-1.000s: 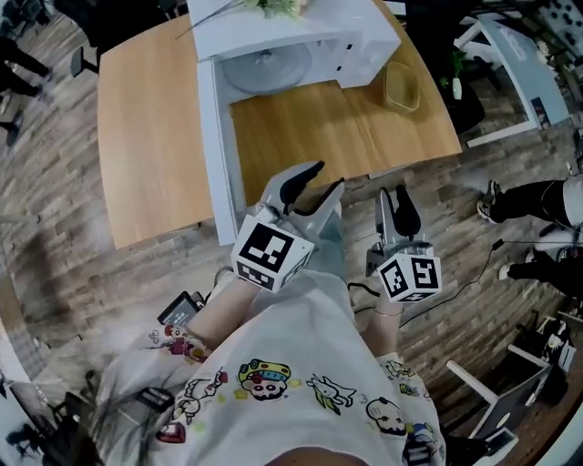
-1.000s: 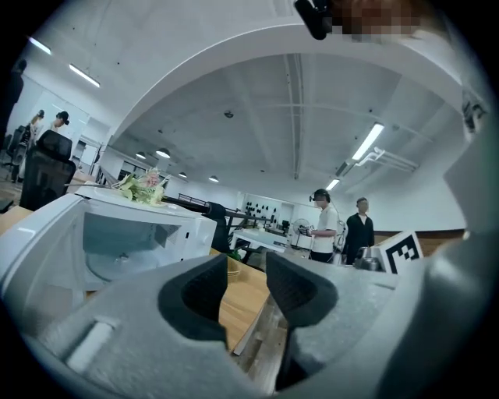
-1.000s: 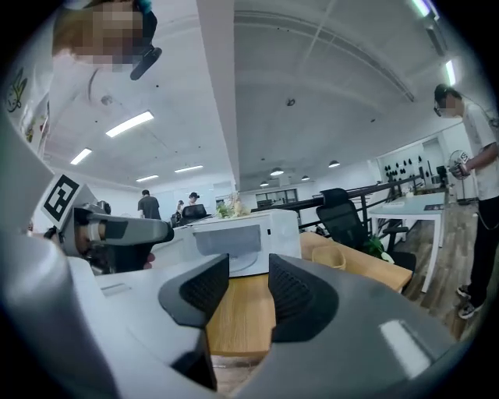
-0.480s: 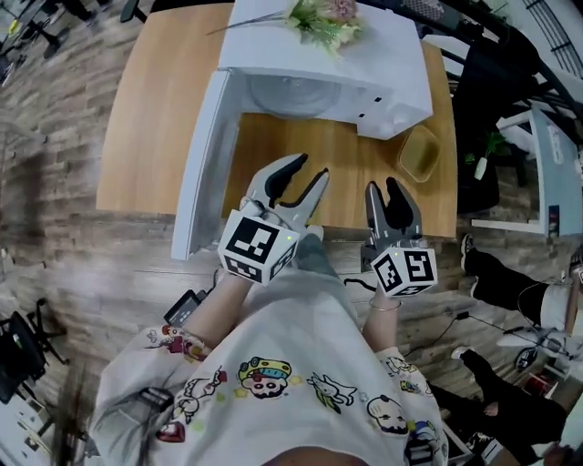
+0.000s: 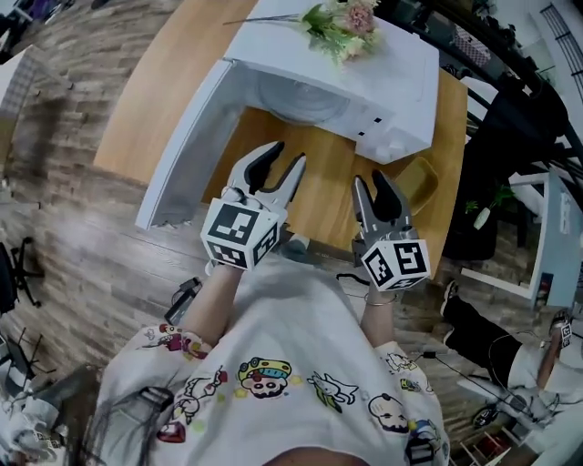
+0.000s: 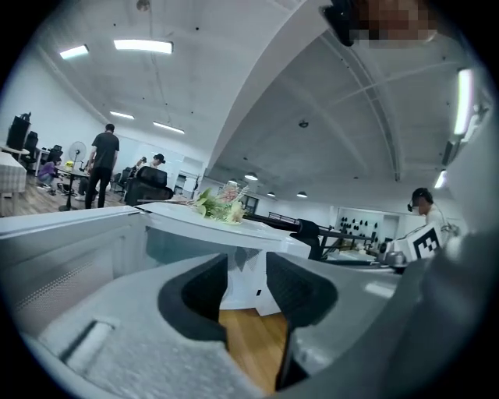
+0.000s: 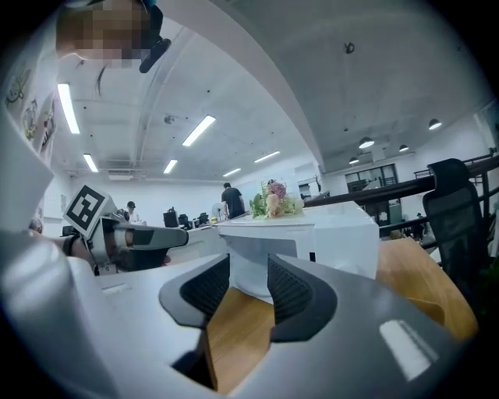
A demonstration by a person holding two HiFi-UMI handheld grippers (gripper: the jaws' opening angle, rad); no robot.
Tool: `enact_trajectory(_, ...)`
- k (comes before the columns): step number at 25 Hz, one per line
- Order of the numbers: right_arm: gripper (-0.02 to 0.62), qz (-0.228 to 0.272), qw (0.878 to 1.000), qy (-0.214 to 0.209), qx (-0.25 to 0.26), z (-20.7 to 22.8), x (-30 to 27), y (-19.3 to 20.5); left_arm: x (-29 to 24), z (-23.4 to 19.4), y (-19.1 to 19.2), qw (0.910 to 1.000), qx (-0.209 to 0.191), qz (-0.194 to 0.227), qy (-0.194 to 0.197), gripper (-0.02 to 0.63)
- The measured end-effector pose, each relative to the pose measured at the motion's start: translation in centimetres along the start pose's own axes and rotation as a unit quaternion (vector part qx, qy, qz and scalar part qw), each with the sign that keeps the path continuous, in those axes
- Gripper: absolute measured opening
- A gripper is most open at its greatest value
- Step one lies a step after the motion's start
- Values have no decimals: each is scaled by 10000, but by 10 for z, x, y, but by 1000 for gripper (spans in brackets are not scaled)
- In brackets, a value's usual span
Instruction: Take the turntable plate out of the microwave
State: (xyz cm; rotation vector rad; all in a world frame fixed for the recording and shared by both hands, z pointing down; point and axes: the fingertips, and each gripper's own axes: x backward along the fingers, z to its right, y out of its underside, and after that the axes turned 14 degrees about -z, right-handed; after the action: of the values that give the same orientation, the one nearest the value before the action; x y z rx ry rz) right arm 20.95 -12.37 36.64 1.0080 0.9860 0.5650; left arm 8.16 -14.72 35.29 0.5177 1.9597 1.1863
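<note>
Fingers [image 5: 262, 164] apart (left gripper [image 5: 286, 157], right gripper [image 5: 371, 180]), pale round turntable plate [image 5: 305, 102] inside microwave [image 5: 393, 75]

Round turntable plate [image 5: 305, 102] — flat inside open white microwave [image 5: 390, 75].

Wooden table [image 5: 159, 96]: light-brown top, stood on a grey plank floor [image 5: 82, 237].
Flowers [image 5: 342, 23]: pink and white, green leaves, lying flat.
Yellow container [image 5: 417, 182]: translucent, sat near the table's right edge.
Standing person [image 6: 101, 167]: dark clothes, far background.
Black chair [image 7: 456, 210]: stood beside the table.
</note>
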Motion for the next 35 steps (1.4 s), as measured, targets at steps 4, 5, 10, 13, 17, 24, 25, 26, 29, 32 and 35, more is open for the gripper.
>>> enact_trajectory(4,147,-54,9995,-304,77,7,-6,0,-1,-5,5,9993,146,26,-353,150)
enact_trajectory(5,147,-65,9993,-359,83,9,-8,0,-1,-6,6,9990,160,19,-429,150)
enact_trajectory(10,147,-133,9985,-532,53,14,-20,1,-3,-15,8,9976,221,-13,-649,150)
enact_trajectory(13,147,-169,9984,-546,-7,16,-29,-2,-7,-25,5,9975,273,-25,-656,150)
enact_trajectory(17,147,-196,9985,-502,-111,20,-40,-7,-19,-38,-1,9979,292,-78,-581,150)
enact_trajectory(24,146,-221,9988,-374,-233,25,-60,-12,-34,-58,-5,9985,315,-134,-433,150)
enact_trajectory(25,146,-223,9988,-356,-243,26,-62,-12,-36,-60,-5,9985,321,-138,-417,150)
enact_trajectory(26,144,-226,9989,-340,-250,26,-64,-12,-37,-62,-5,9986,324,-142,-404,150)
enact_trajectory(29,144,-238,9988,-302,-287,26,-70,-11,-41,-68,-3,9986,302,-190,-390,150)
enact_trajectory(32,144,-247,9988,-250,-338,27,-75,-10,-44,-73,2,9985,331,-262,-339,150)
enact_trajectory(35,144,-241,9985,-203,-446,28,-78,-9,-49,-77,10,9984,373,-343,-264,150)
